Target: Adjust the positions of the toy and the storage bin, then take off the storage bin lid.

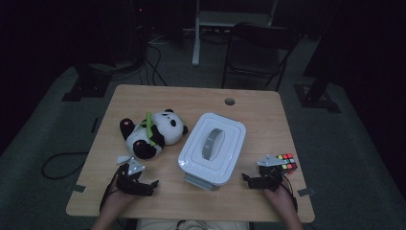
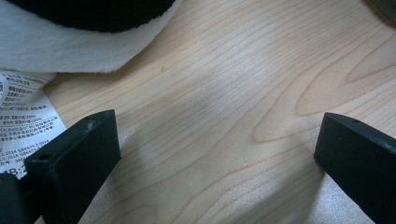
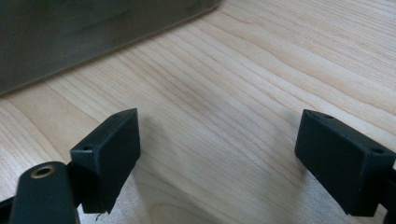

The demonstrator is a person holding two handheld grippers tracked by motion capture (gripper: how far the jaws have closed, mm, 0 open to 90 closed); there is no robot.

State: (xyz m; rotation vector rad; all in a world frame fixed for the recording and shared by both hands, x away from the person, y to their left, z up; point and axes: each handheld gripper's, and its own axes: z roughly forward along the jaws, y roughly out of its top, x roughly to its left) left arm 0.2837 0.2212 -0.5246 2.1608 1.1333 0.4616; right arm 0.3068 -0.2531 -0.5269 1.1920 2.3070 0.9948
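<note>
- Desk (image 1: 158,98) of pale wood grain carries everything; it stands on a dim grey floor, with a dark folding chair (image 1: 256,50) and loose cables behind it, so the lit top is the only working area.
- White lidded box (image 1: 212,148) sits near the middle of the desk, its grey handle lying flat on the lid; placed centrally, it looks reachable from either side, and its lid is on.
- Panda plush (image 1: 151,132) lies on its back left of the box, just apart from it, a green stalk across its belly; its printed tag (image 2: 23,119) rests on the wood beside the left gripper's jaw.
- Puzzle cube (image 1: 286,162) rests at the right edge of the desk, just beyond the right gripper.
- Left gripper (image 1: 139,184) rests low on the near edge, jaws spread wide with bare wood between them, just short of the panda plush, probably ready to close on it.
- Right gripper (image 1: 256,181) also lies on the desk, jaws wide apart and holding nothing, pointed toward the box's near corner.
</note>
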